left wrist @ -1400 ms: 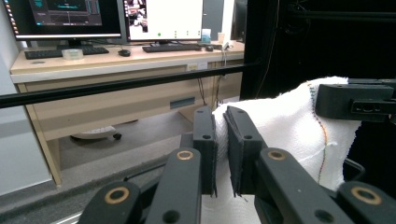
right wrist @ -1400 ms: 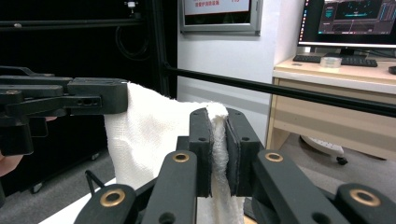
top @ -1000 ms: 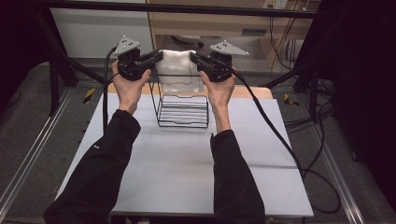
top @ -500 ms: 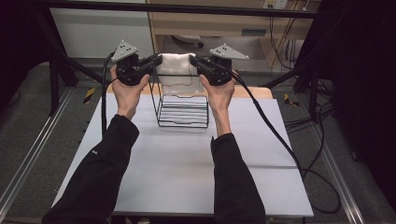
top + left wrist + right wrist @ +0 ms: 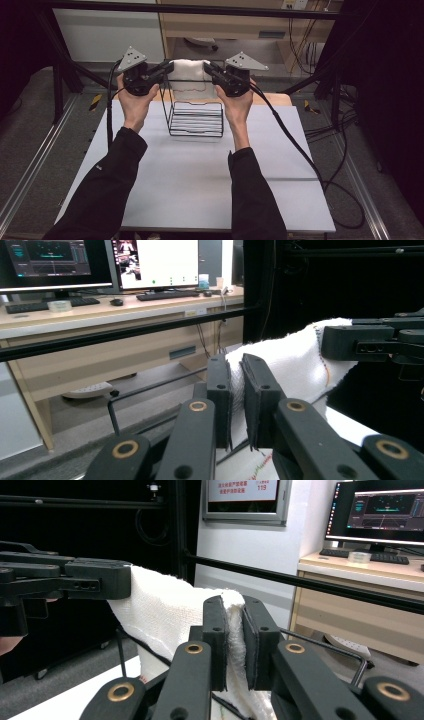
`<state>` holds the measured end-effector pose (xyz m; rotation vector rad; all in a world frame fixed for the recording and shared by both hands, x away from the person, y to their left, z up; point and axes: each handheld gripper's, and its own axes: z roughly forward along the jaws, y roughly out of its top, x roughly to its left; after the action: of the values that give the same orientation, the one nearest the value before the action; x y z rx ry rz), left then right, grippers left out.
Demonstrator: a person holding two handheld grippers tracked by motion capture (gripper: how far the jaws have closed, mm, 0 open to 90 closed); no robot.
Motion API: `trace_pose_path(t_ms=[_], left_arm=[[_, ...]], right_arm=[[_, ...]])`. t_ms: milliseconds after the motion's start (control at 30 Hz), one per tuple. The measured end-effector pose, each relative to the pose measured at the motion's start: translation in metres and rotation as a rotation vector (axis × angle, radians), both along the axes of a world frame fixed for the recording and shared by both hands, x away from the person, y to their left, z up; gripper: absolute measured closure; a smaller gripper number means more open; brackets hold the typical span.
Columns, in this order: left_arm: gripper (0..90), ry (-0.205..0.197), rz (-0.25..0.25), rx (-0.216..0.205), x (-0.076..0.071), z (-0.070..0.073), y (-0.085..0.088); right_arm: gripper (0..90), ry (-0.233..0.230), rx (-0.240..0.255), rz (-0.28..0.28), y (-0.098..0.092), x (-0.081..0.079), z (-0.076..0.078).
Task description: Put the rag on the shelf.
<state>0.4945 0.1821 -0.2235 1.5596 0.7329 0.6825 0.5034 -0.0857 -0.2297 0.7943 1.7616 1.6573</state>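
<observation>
White table (image 5: 200, 180), broad bare surface toward the person; black wire basket (image 5: 196, 117) stands near the far edge, midway between both sides, black frame rails beyond. White knitted cloth (image 5: 189, 70) stretched level above the basket's far rim, between both hands. Left claw (image 5: 164, 70): jaws nearly closed, pinching the cloth's left end. Right claw (image 5: 210, 70): jaws nearly closed, pinching the cloth's right end. Cables trail off the right table edge.

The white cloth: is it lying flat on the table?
No, the white cloth is held up above the wire basket, pinched at each end by the left claw and right claw.
</observation>
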Motion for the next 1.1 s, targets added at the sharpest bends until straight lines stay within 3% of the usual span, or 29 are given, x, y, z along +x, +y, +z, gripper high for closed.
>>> trace_pose_path(t_ms=[400, 600, 867, 1100], left_arm=[[81.6, 0.026, -0.024, 0.082, -0.017, -0.005, 0.0], [81.4, 0.055, -0.028, 0.097, -0.024, -0.012, 0.0], [80.6, 0.08, -0.033, 0.115, -0.029, -0.021, -0.001], [74.4, 0.112, -0.059, 0.116, -0.031, -0.009, 0.007]], right_arm=[[81.8, 0.018, -0.025, 0.038, -0.004, -0.012, -0.005], [81.5, 0.03, -0.079, 0.051, -0.004, -0.019, -0.007], [81.3, 0.059, -0.076, 0.081, -0.008, -0.023, -0.016], [81.5, 0.055, -0.079, 0.1, -0.01, -0.024, -0.022]])
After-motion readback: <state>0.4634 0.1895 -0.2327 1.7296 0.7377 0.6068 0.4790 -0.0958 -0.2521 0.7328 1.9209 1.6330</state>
